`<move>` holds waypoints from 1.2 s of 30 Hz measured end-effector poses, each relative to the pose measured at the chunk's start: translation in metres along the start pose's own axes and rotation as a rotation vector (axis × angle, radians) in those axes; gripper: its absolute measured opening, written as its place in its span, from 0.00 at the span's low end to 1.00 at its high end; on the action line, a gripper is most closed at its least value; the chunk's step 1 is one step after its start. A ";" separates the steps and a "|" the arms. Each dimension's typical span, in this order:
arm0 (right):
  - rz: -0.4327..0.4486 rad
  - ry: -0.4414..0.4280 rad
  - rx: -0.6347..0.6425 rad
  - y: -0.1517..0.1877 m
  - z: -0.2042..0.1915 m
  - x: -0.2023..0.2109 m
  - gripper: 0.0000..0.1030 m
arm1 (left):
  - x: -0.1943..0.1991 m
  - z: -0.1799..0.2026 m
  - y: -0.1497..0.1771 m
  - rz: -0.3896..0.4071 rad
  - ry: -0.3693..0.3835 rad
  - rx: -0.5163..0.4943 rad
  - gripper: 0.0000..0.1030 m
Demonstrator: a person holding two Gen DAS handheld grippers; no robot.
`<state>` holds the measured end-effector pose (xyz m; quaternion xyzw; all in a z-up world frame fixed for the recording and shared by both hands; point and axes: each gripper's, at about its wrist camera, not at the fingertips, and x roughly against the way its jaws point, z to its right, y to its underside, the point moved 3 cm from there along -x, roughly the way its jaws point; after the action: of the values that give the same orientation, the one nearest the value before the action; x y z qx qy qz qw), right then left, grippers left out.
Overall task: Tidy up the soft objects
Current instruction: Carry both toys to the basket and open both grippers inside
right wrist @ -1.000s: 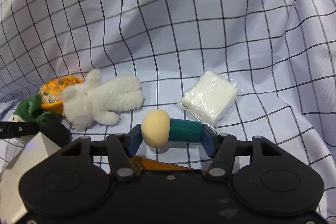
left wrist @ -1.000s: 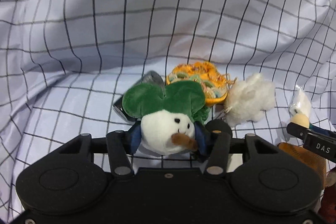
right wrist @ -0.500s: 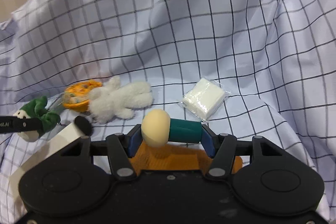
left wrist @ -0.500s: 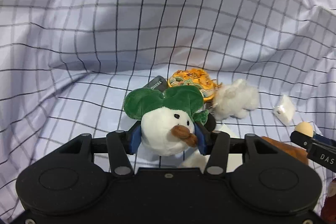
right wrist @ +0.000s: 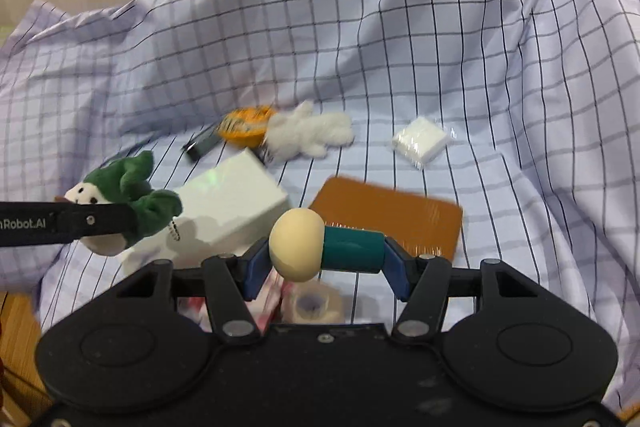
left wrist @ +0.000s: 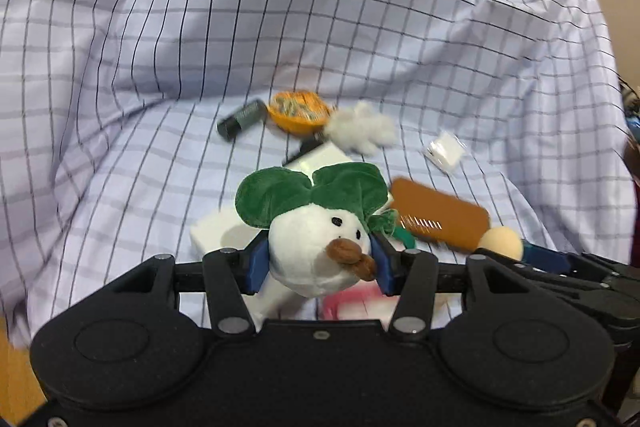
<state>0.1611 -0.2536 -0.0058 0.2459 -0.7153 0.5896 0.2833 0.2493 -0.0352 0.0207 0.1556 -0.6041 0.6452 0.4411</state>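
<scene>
My left gripper is shut on a white plush head with green leaves and a brown nose, held above the checked cloth. It also shows in the right wrist view. My right gripper is shut on a cream-and-teal mushroom-shaped toy, which also shows in the left wrist view. A fluffy white plush and an orange round soft thing lie further back on the cloth.
A white box, a brown comb-like card, a wrapped white pad and a dark tube lie on the cloth. Pink and pale items sit under my right gripper. The cloth rises in folds behind.
Both grippers have pulled back and up from the cloth with their toys held. The objects on the cloth look smaller and farther, and the white box and brown card have come into view.
</scene>
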 end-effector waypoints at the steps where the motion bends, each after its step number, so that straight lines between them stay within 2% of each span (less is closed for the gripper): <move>1: -0.008 -0.006 0.000 0.007 0.000 0.007 0.57 | 0.006 0.002 0.008 -0.002 -0.002 -0.003 0.49; 5: -0.052 -0.025 0.004 0.038 -0.002 0.028 0.57 | 0.023 0.010 0.042 -0.032 -0.015 -0.023 0.49; 13: -0.207 -0.023 0.024 0.113 -0.002 0.049 0.57 | 0.020 0.016 0.115 -0.220 0.018 0.001 0.49; 19: -0.319 -0.009 0.022 0.155 -0.001 0.048 0.57 | 0.012 0.018 0.162 -0.321 0.011 0.016 0.49; 26: -0.409 -0.011 0.037 0.173 -0.011 0.032 0.57 | 0.004 0.010 0.190 -0.395 -0.015 0.044 0.49; 32: -0.417 -0.014 0.054 0.172 -0.019 0.028 0.57 | 0.003 0.000 0.193 -0.403 -0.025 0.062 0.50; 36: -0.419 -0.012 0.059 0.171 -0.020 0.027 0.58 | 0.002 0.001 0.193 -0.409 -0.025 0.061 0.56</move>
<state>0.0271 -0.2030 -0.1049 0.4010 -0.6326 0.5370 0.3882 0.1013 -0.0125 -0.1019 0.2963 -0.5455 0.5584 0.5503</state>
